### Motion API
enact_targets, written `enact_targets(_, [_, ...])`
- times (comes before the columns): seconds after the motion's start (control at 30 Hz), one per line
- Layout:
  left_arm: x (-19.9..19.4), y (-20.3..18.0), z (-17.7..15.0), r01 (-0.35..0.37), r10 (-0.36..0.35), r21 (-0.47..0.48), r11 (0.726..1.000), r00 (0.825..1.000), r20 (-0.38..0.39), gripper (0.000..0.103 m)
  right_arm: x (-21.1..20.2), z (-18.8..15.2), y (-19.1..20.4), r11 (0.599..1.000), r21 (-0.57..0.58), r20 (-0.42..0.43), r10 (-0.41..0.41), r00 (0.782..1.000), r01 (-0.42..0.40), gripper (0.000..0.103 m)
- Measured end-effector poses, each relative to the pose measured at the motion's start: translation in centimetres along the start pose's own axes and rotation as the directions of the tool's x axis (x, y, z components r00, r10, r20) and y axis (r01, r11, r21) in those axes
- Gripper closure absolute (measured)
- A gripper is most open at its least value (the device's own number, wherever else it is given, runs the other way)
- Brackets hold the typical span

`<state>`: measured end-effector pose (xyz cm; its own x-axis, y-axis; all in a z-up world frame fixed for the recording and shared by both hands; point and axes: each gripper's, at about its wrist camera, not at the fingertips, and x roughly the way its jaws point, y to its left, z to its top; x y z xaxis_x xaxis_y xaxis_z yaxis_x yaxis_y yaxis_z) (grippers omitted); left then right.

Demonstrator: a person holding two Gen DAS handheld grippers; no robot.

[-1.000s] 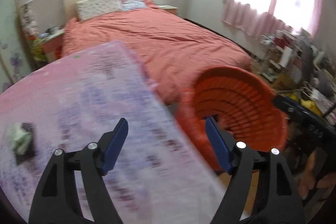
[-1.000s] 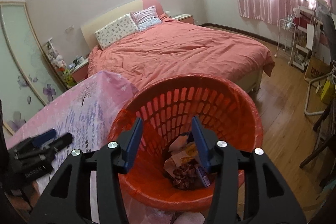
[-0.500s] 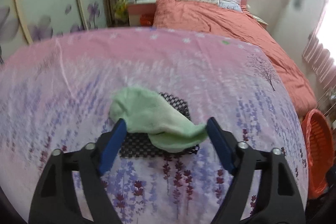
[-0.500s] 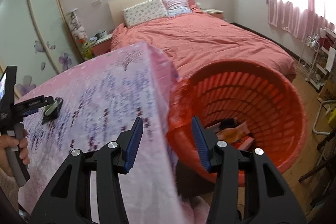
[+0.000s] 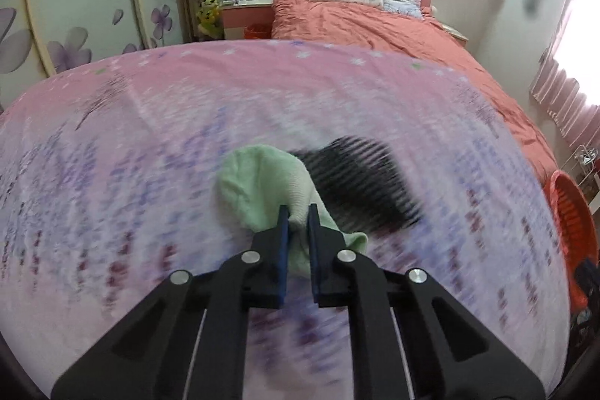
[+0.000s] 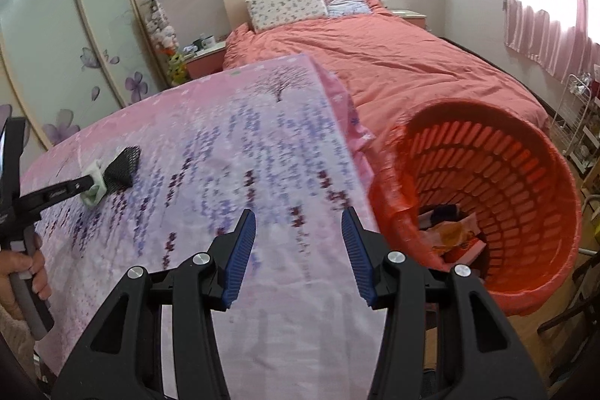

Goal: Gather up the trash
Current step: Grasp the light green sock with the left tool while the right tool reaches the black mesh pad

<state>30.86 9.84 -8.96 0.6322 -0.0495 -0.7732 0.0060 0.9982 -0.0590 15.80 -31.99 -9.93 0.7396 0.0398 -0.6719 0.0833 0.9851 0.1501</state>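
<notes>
A desk under a pink lavender-print cloth carries a green cloth overlapping a black mesh mat. The left hand-held gripper has just closed and pinches the green cloth. The right hand-held gripper stands spread, nothing between its jaws, beside the orange basket of trash.

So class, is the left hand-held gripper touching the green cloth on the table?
Touching. The left wrist view shows the left hand-held gripper with its blue pads, which have just been closing, pinched on a fold of the green cloth.
</notes>
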Motion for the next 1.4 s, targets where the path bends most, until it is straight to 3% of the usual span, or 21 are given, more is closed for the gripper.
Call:
enact_targets(0.1, [-0.1,2.4,-0.5,-0.038,0.038,0.004,0.999,0.999,-0.014,0.092,0.4,-0.3,1.5,1.0,-0.026,-0.012,0.016,1.0,-0.016,0.054])
enact_targets(0.2, [0.1,3.9,-0.9,-0.025,0.024,-0.029,0.999,0.999,-0.028,0.077,0.7,-0.6,2.9,0.998,-0.048,-0.021,0.028,0.999,-0.029,0.054])
enact_targets(0.27, [0.0,4.1,-0.6,-0.045,0.044,-0.042,0.998,0.999,-0.025,0.056,0.8,-0.7,3.6,0.998,-0.059,-0.025,0.033,0.999,-0.034,0.054])
enact_targets(0.3, [0.1,4.2,-0.4,-0.046,0.045,-0.049,0.998,0.999,-0.021,0.055,0.8,-0.7,3.9,0.997,-0.065,-0.026,0.034,0.999,-0.036,0.054])
enact_targets(0.4, [1.0,4.6,-0.2,-0.043,0.041,-0.061,0.997,0.998,-0.044,0.058,1.0,-0.8,4.6,0.996,-0.078,-0.032,0.039,0.999,-0.041,0.054])
enact_targets(0.7, [1.4,4.5,-0.4,-0.04,0.039,-0.048,0.998,0.999,-0.01,0.059,2.9,-1.1,7.8,0.99,-0.114,-0.073,0.074,0.995,-0.082,0.054])
enact_targets(1.1, [1.3,4.6,-0.9,-0.032,0.032,-0.056,0.998,0.999,-0.009,0.059,9.0,3.3,16.4,0.961,-0.099,-0.124,0.246,0.961,-0.259,0.055])
enact_targets(1.2, [1.3,4.6,-0.9,-0.032,0.032,-0.057,0.998,0.999,-0.01,0.059,10.3,3.2,17.3,0.955,-0.095,-0.163,0.263,0.951,-0.28,0.067])
enact_targets(1.23, [1.3,4.6,-0.9,-0.032,0.032,-0.057,0.998,0.999,-0.009,0.059,10.7,3.0,17.5,0.956,-0.108,-0.174,0.253,0.952,-0.274,0.079])
enact_targets(1.3, [1.3,4.6,-0.9,-0.032,0.031,-0.058,0.998,0.999,-0.009,0.058,11.1,2.9,17.7,0.958,-0.119,-0.181,0.238,0.954,-0.261,0.094])
enact_targets(1.4, [1.3,4.6,-0.9,-0.033,0.032,-0.057,0.998,0.999,-0.009,0.058,10.2,3.1,16.9,0.957,-0.124,-0.145,0.245,0.959,-0.263,0.097])
